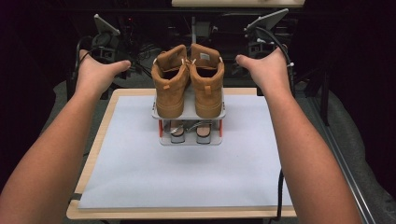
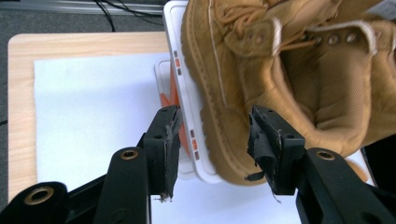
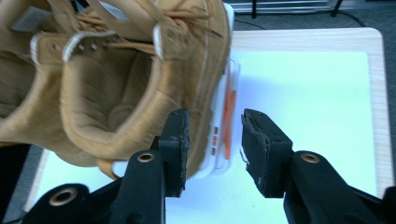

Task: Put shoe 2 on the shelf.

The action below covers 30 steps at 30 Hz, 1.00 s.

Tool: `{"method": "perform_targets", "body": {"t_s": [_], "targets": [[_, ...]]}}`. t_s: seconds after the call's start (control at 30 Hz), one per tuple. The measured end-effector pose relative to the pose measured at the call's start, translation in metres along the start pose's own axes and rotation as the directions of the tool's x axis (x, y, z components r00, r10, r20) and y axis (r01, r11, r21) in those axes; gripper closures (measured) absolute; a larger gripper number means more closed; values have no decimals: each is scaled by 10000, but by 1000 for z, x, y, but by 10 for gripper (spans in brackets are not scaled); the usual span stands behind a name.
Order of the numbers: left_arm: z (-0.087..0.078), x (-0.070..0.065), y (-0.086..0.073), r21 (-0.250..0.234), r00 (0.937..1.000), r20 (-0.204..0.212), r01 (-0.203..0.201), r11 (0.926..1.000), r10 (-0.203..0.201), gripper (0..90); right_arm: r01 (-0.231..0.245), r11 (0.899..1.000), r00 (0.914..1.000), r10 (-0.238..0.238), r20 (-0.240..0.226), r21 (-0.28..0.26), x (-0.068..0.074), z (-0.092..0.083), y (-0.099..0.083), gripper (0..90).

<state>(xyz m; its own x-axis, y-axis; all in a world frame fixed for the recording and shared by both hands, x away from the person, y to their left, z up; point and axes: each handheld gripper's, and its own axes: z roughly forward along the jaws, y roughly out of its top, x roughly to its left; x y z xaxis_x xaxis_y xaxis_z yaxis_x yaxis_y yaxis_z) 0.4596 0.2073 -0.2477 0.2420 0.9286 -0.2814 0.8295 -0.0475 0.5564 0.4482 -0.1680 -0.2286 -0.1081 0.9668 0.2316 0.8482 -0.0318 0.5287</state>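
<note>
High view
- Worktop [image 1: 93,154]: light wood board, lower centre of the frame, covered almost fully by a white sheet [image 1: 187,172].
- Rack [image 1: 187,113]: small grey two-level stand with orange posts, centre of the frame, standing on the far half of the sheet.
- Left boot [image 1: 169,81] and right boot [image 1: 207,79]: tan high-top pair side by side on the rack's top level, heels toward the bottom of the frame, touching each other at the collars.
- Lower level: a second pair of shoes [image 1: 189,133], only the ends visible under the top shelf.
- Left hand [image 1: 95,72]: upper left, left of the boots and apart from them.
- Right hand [image 1: 261,70]: upper right, right of the boots and apart from them.
- Left gripper [image 1: 106,39] and right gripper [image 1: 261,32]: seen beyond the hands against the dark background; the jaws cannot be made out here.

Left gripper view
- Left gripper [image 2: 212,140]: jaws spread, rising from the bottom edge; nothing pressed between the pads.
- Left boot [image 2: 280,70]: fills the upper right, its sole edge and the rack's white rim [image 2: 184,107] lie in line with the gap, farther off.
- Worktop [image 2: 18,93]: wood edge at the left, white sheet [image 2: 93,107] inside it.

Right gripper view
- Right gripper [image 3: 215,140]: jaws spread, pinching nothing.
- Right boot [image 3: 126,84]: upper left, its side just behind the left-hand pad; the rack's rim [image 3: 224,116] shows in the gap.
- White sheet [image 3: 303,93]: right half, worktop [image 3: 380,93] at the right edge.
</note>
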Motion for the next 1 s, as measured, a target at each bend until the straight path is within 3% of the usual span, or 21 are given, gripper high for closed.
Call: {"method": "perform_targets", "body": {"t_s": [0.3,0.47,0.73,1.0], "targets": [[-7,18,-19,170,9990,-165,-413,9990,415,515,313,9995,9995,-313,94,-2,-16,-5,-16,549],[-6,25,-35,476,9980,-9,-633,9969,634,476,767,9970,9970,-768,132,81,-26,-4,-32,520],[5,39,-65,821,9925,-5,-1214,9892,1218,456,1029,9927,9947,-1031,0,626,-49,9,-66,519],[19,54,-97,793,9871,-14,-1597,9840,1603,452,1378,9887,9904,-1381,5,591,-68,27,-97,487]]}}
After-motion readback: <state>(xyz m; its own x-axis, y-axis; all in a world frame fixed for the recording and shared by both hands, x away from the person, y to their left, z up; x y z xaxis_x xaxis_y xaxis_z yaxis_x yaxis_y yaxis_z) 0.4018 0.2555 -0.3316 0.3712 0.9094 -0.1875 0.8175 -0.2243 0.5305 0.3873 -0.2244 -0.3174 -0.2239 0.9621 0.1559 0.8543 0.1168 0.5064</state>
